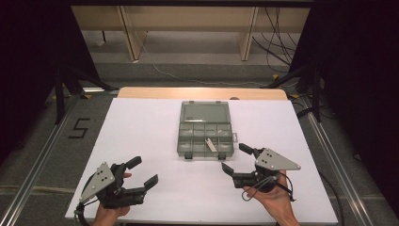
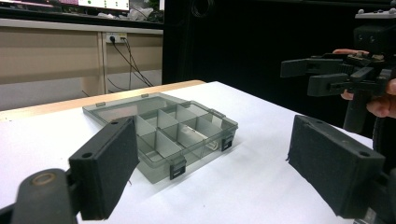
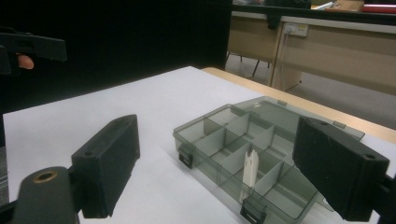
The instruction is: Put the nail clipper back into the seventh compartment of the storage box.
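Open compartment box, white piece inside, both claws empty

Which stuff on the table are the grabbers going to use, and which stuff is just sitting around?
For the job:
- grey compartment box, lid open
- white piece lying in one compartment near the front
- left gripper, open
- right gripper, open

Just lying about:
- white sheet over the table
- number 5 mark on the floor
- cables at the back
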A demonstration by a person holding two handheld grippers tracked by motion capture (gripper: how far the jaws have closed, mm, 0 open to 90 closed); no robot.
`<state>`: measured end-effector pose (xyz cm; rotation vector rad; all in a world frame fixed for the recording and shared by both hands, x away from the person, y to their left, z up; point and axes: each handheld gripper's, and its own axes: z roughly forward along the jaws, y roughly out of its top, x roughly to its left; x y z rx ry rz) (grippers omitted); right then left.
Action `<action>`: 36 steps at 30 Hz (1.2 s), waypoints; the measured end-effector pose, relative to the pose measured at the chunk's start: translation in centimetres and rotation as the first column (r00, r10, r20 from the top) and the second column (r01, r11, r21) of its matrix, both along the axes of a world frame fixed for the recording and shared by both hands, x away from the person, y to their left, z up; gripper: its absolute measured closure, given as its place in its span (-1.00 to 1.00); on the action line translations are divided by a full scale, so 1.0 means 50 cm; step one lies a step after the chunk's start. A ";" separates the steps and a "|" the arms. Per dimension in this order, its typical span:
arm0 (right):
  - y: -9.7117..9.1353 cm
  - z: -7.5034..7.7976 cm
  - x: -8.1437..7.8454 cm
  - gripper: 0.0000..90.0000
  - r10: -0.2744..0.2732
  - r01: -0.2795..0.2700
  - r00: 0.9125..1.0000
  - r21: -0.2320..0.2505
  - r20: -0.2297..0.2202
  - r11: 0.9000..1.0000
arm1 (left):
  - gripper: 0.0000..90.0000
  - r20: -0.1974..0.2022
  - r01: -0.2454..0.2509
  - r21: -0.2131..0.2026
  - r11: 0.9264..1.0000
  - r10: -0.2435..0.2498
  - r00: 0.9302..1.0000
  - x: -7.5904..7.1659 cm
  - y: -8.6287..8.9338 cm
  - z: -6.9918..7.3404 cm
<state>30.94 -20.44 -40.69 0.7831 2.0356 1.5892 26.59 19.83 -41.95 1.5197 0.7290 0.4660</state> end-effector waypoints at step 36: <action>-0.047 -0.036 -0.046 -0.64 -0.043 0.043 0.999 0.024 0.013 0.999 | -0.66 -0.011 0.008 0.006 1.000 -0.008 1.000 -0.001 -0.003 -0.002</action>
